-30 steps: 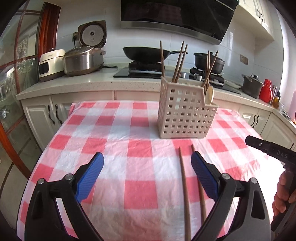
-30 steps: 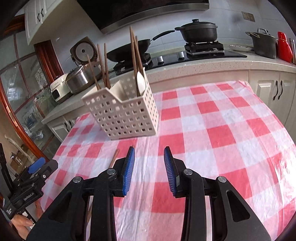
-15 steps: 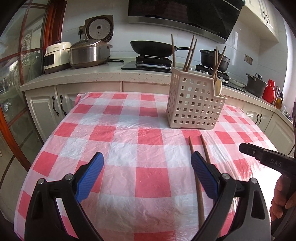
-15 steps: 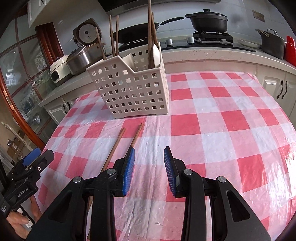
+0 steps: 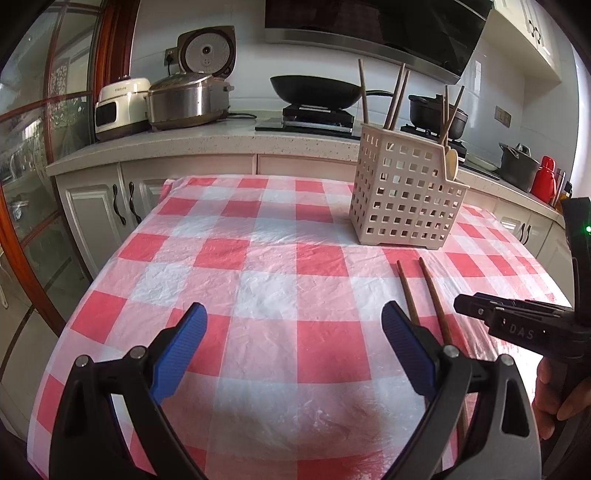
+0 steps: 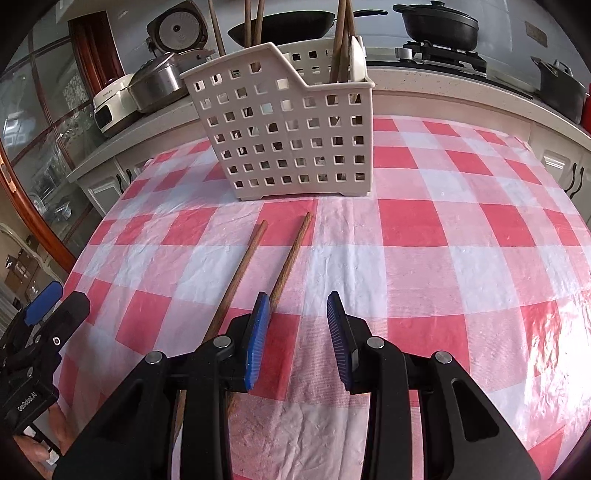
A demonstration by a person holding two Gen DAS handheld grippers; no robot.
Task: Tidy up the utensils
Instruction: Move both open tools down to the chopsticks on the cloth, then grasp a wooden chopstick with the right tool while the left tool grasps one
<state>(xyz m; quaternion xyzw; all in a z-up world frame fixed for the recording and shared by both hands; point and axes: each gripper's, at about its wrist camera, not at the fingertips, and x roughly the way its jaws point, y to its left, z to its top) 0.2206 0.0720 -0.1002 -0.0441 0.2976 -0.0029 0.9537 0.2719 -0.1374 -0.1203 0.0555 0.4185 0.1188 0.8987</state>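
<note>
A white perforated utensil basket (image 5: 406, 199) stands on the red checked tablecloth (image 5: 258, 277), holding several brown chopsticks and a pale spoon (image 5: 451, 164); it also shows in the right wrist view (image 6: 291, 136). Two brown chopsticks (image 6: 266, 266) lie side by side on the cloth in front of it; they also show in the left wrist view (image 5: 424, 295). My left gripper (image 5: 293, 328) is open and empty, left of the chopsticks. My right gripper (image 6: 298, 317) is open and empty, its left finger over the near ends of the chopsticks.
A counter (image 5: 221, 140) behind the table holds rice cookers (image 5: 184, 99), a stove with a wok (image 5: 314, 90) and pots (image 6: 436, 22). A red thermos (image 5: 545, 181) stands at the far right. White cabinets (image 5: 99, 206) are beyond the table's left edge.
Both grippers have pulled back and tilted down toward the table. The basket now looks farther off in the left view and the two loose chopsticks show in full in the right view.
</note>
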